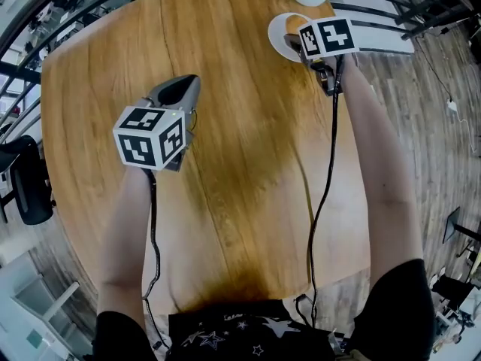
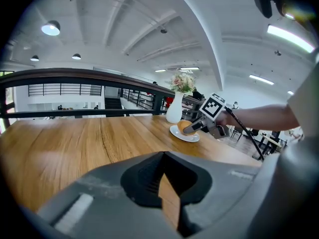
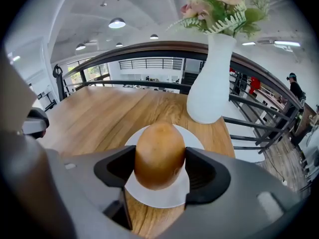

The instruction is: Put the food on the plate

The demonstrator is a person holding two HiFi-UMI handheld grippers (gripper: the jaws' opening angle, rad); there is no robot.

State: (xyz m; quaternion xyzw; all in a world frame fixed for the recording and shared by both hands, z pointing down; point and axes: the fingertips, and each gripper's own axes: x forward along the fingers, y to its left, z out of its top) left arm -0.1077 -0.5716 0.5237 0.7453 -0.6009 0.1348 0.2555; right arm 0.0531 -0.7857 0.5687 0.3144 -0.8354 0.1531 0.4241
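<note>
your right gripper (image 3: 159,167) is clamped on the brown food (image 3: 159,151), holding it over the white plate (image 3: 160,199) near the table's (image 1: 248,164) far right edge, beside the vase (image 3: 209,83); your left gripper (image 2: 164,183), jaws together and empty, hangs above the table's left half

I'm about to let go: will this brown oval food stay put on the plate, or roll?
The brown oval food looks rounded and smooth, so it may roll; the plate seems shallow, offering little stop. It holds its shape in the right gripper, so probably firm.
</note>
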